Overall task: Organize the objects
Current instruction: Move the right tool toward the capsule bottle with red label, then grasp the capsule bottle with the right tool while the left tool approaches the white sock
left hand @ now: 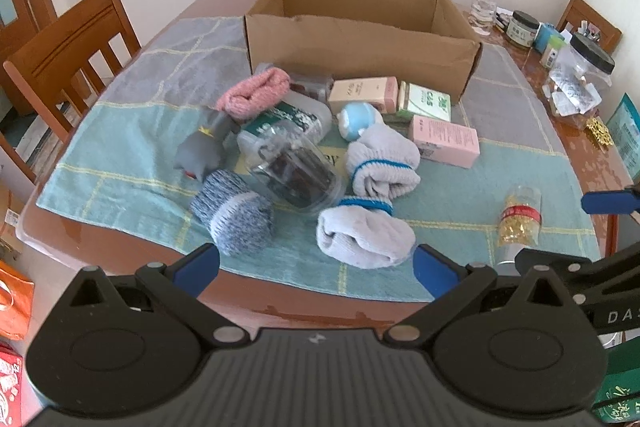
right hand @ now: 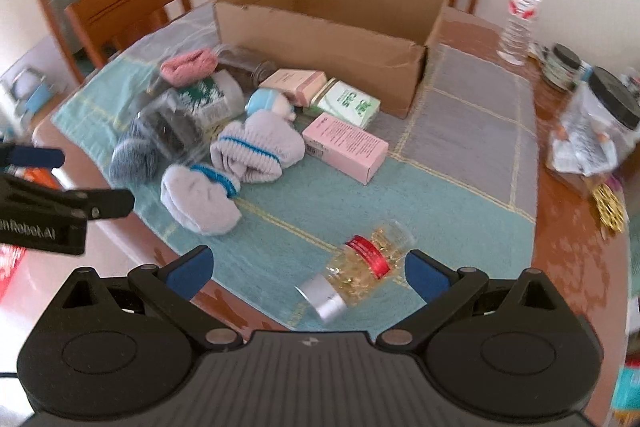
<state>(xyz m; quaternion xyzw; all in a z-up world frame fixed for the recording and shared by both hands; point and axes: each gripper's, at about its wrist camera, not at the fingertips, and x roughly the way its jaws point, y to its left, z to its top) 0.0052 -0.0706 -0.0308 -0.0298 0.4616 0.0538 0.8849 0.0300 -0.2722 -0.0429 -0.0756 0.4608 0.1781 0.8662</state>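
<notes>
Your left tongs (left hand: 316,267) are spread wide, the two blue-padded fingers (left hand: 200,265) well apart with nothing between them, held level and pointing forward from the near edge of the tabletop (left hand: 120,243). Your right tongs (right hand: 306,273) are spread just as wide and grip nothing, tilted slightly downward toward the near right of the tabletop. From the left wrist view, your right tongs show at the right edge, beside and apart from the left ones, at about the same height.
</notes>
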